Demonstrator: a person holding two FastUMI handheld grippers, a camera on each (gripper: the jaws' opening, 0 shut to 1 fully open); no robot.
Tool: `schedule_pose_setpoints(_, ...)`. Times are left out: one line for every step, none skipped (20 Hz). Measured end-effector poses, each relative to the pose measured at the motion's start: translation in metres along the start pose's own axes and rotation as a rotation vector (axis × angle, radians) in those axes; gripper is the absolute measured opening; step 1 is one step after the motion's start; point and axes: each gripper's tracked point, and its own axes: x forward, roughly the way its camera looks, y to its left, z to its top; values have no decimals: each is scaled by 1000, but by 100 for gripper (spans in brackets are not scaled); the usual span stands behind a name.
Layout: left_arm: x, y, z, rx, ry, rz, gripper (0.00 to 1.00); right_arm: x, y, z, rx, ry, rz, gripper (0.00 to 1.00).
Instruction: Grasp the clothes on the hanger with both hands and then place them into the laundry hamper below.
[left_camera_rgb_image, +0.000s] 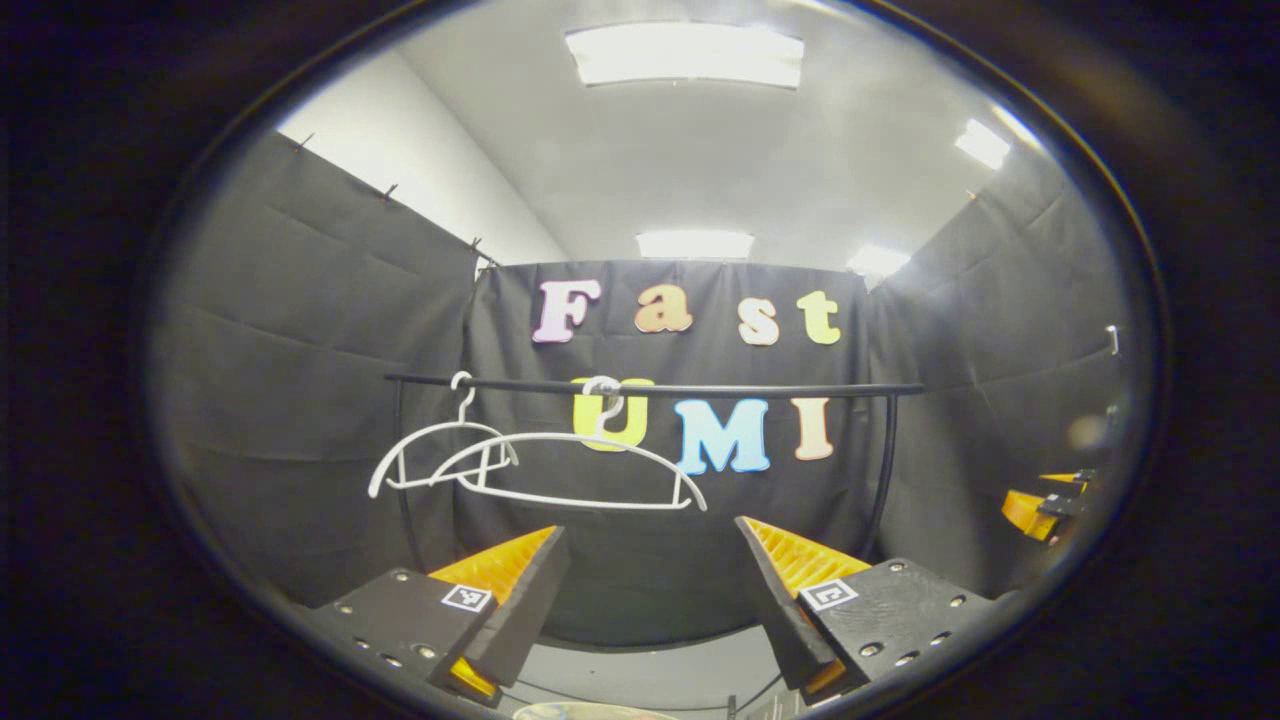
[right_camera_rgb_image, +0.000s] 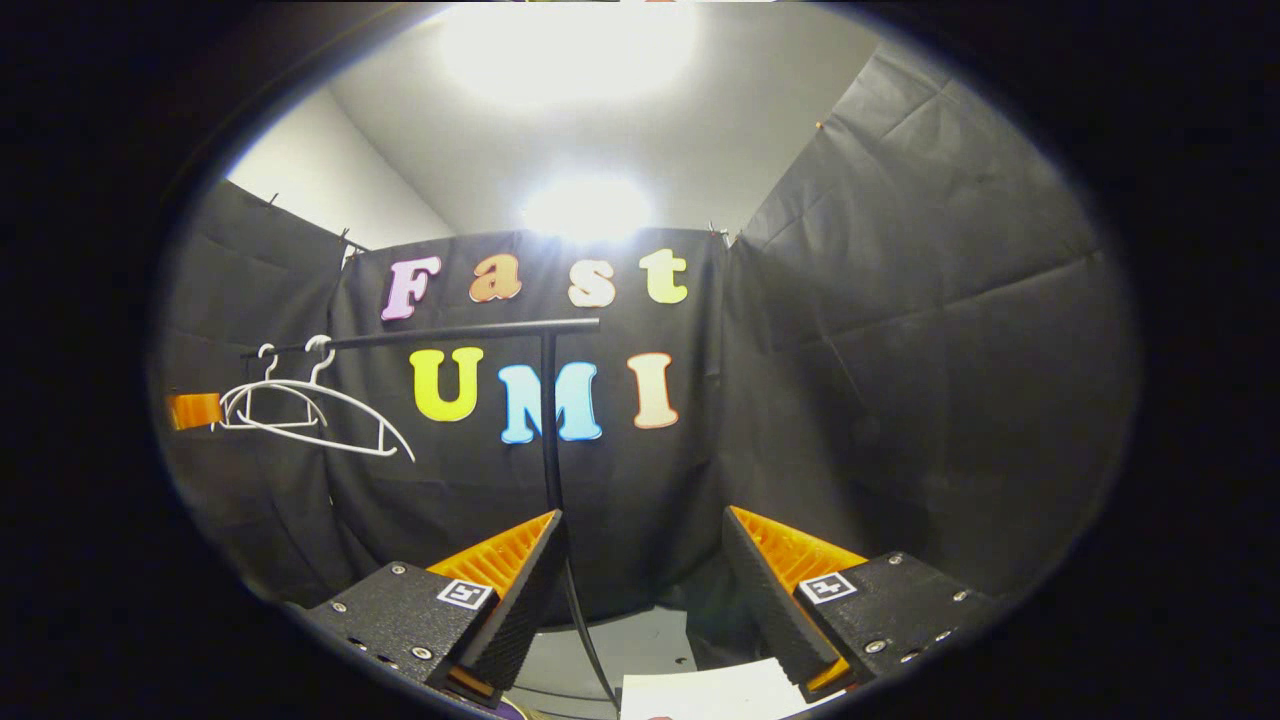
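Two bare white hangers (left_camera_rgb_image: 560, 465) hang side by side on a black rail (left_camera_rgb_image: 650, 387), with no garment on them. My left gripper (left_camera_rgb_image: 652, 580) is open below the rail, nothing between its fingers. In the right gripper view the same hangers (right_camera_rgb_image: 310, 405) hang at the far left on the rail (right_camera_rgb_image: 440, 334). My right gripper (right_camera_rgb_image: 642, 565) is open and holds nothing, beside the rack's upright post (right_camera_rgb_image: 549, 420). The other gripper's tip shows at the right edge of the left gripper view (left_camera_rgb_image: 1045, 505) and at the left edge of the right gripper view (right_camera_rgb_image: 195, 410).
Black cloth walls enclose the booth on three sides. The rack's curved right leg (left_camera_rgb_image: 885, 470) runs down to the floor. A pale rim (left_camera_rgb_image: 580, 712) shows at the bottom of the left gripper view. A white sheet-like thing (right_camera_rgb_image: 710, 695) lies below my right gripper.
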Motion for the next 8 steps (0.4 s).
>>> schedule_pose_setpoints(-3,9,-3,-18,-2,-2,100,-1,-5,-1,4,11,-23,95)
schedule_pose_setpoints(-6,17,-9,-43,-2,-9,100,-6,-2,-6,11,24,-38,91)
schedule_pose_setpoints(-8,25,-12,-67,-9,-13,100,-12,4,-8,19,22,-44,95)
schedule_pose_setpoints(-11,36,-17,-86,-5,-10,100,-15,12,-10,21,24,-48,95)
schedule_pose_setpoints(-14,46,-23,-98,8,-4,100,-19,19,-15,16,30,-44,95)
schedule_pose_setpoints(-16,53,-29,-98,12,-8,100,-25,28,-15,5,23,-42,95)
schedule_pose_setpoints(-17,60,-32,-87,11,-12,100,-29,31,-16,-9,19,-45,92)
schedule_pose_setpoints(-20,67,-36,-66,11,-12,95,-33,34,-17,-20,21,-48,95)
